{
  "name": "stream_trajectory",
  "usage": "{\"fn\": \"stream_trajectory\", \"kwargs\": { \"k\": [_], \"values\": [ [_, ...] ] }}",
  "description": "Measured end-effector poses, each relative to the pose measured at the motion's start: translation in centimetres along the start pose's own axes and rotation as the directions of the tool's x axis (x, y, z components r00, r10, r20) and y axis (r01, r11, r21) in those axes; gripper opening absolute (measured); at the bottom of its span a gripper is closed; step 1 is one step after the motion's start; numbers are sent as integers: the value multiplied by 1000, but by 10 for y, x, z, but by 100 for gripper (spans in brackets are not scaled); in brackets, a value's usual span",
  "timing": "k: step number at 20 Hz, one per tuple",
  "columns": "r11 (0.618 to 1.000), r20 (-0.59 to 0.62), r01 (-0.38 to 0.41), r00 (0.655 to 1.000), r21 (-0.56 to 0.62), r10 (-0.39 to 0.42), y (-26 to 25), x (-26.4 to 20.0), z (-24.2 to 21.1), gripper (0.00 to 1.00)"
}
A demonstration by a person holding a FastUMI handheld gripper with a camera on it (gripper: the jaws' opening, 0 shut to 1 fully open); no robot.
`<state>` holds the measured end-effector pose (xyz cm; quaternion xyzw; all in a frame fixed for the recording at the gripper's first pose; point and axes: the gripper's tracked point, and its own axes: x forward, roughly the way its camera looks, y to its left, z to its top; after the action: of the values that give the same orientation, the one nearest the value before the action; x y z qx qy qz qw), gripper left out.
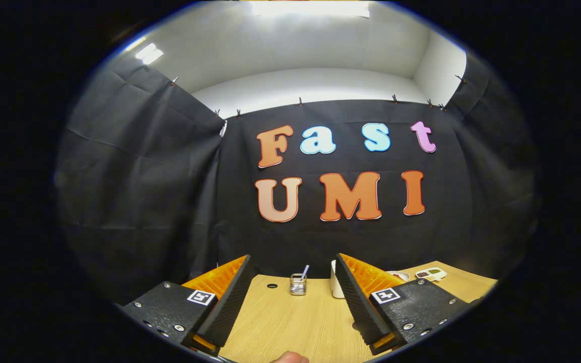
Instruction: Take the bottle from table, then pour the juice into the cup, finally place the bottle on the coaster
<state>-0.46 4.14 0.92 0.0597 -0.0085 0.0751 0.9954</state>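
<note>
Where fingers (pixel 293 297) spread, empty | wooden table (pixel 290 327) (pale grain) | black cloth wall (pixel 144 201) beyond

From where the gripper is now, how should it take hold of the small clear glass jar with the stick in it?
Probably grip the small clear glass jar by its upright side walls, below the rim, coming straight ahead and level across the wooden table. The stick blocks a top grasp, and the open gripper faces it.
</note>
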Motion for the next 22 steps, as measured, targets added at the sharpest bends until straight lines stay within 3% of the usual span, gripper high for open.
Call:
{"fn": "stream_trajectory", "kwargs": {
  "k": [3, 11, 22],
  "values": [
    [1000, -12, 17, 1000, -21, -17, -3, -5, -6, 96],
    [999, 29, -30, 999, -12, 30, 5, -7, -7, 97],
    [999, 47, 49, 998, -14, -48, -28, -7, -5, 96]
  ]
}}
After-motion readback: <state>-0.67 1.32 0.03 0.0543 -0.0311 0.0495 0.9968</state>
